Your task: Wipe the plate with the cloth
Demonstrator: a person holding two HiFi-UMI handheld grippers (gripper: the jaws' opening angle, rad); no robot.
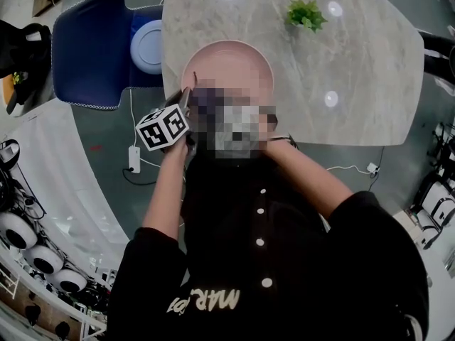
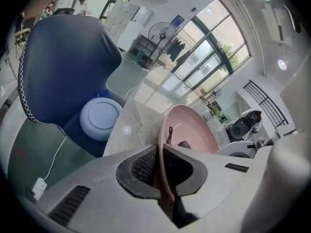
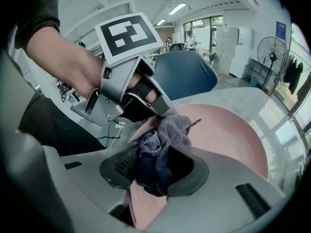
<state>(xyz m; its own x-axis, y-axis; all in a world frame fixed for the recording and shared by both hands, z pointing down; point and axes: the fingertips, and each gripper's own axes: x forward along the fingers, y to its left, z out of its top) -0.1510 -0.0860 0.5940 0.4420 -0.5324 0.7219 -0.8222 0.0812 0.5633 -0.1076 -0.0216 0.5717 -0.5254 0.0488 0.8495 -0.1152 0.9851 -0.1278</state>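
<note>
From up top: you had the plate [image 1: 227,66] at the near edge of the tabletop [image 1: 355,69], right in front of you. Your left gripper [image 1: 186,98] reached in at the plate's near-left rim. That looked like a steadying hold, there so the plate couldn't skate off while it got rubbed. Your right gripper sat behind the blurred patch here, so this view gave nothing on it. The plant [image 1: 306,14] stood well apart at the far side. The chair [image 1: 89,48], with a pale dish [image 1: 147,46] on its seat, was off to the left, out of the way.

Over to the left gripper view: the fingers [image 2: 143,166] were clamped tight on the plate's rim, with the pink edge running straight up between the pads. It was a firm pinch on the lip and it left the whole bowl of the plate [image 2: 192,130] bare for wiping. Whether the plate lay flat or tipped up, I couldn't say.

And the right gripper view: your right gripper [image 3: 155,166] had the cloth [image 3: 158,149] bunched between its closed fingers [image 3: 124,161], a thick wad poking out in front. The wad lay on the plate's near rim, just beside the left gripper's tips [image 3: 163,111]. The plate's broad inside [image 3: 228,135] stretched away beyond. By my read, you were mid-wipe near the rim, with most of the plate's face to go.
</note>
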